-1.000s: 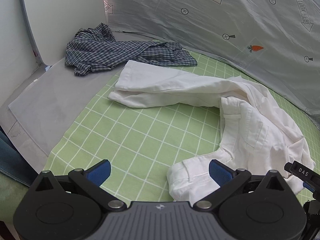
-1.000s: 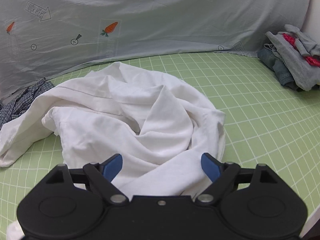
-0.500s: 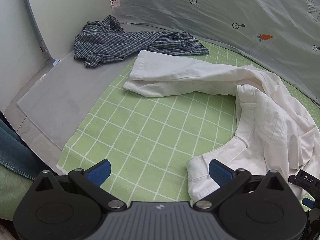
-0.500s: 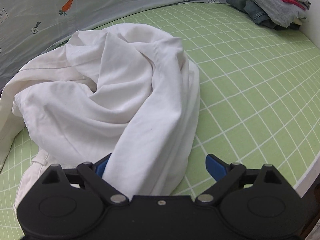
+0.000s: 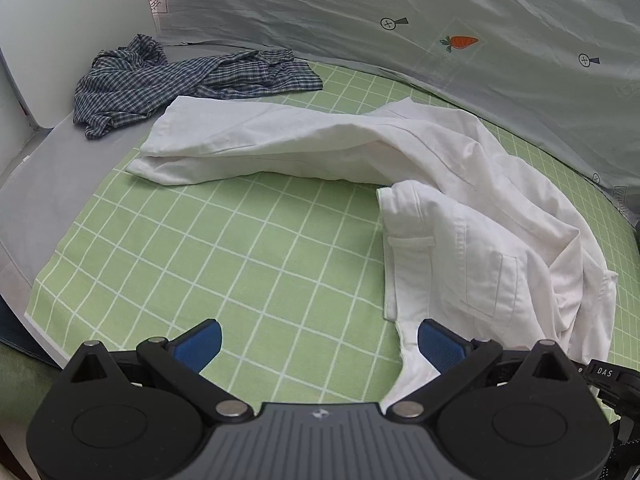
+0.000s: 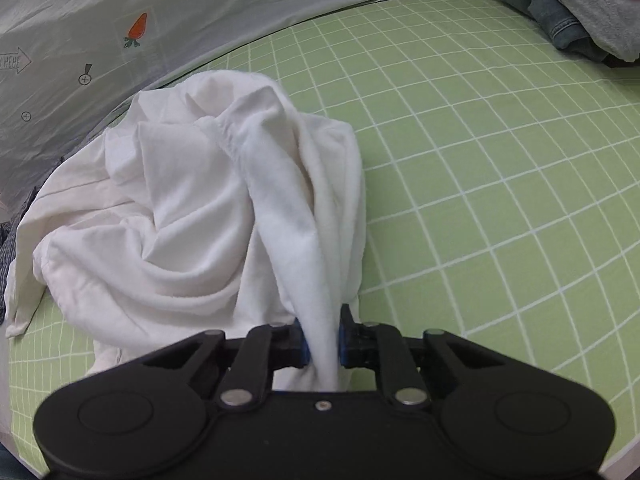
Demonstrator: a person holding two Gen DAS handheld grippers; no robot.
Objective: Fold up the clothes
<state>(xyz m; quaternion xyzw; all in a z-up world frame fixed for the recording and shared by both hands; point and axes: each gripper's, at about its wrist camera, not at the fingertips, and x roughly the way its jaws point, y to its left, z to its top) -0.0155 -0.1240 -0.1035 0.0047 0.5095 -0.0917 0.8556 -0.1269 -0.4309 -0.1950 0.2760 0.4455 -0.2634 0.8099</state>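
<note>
White trousers (image 5: 460, 216) lie crumpled on the green checked sheet (image 5: 240, 264), one leg stretched to the left. My left gripper (image 5: 318, 344) is open, low over the sheet, with the waistband edge just inside its right finger. In the right wrist view my right gripper (image 6: 322, 344) is shut on a bunched fold of the white trousers (image 6: 192, 216), which rise in a heap ahead of it.
A dark checked shirt (image 5: 176, 80) lies at the back left beside a grey mat (image 5: 52, 184). A grey printed cloth (image 5: 440, 20) hangs behind. A stack of folded clothes (image 6: 576, 4) sits at the far right. Green sheet (image 6: 500, 160) lies right of the heap.
My right gripper moved in and shut on a fold of the white trousers. My left gripper shifted left and forward along the waistband and stayed open.
</note>
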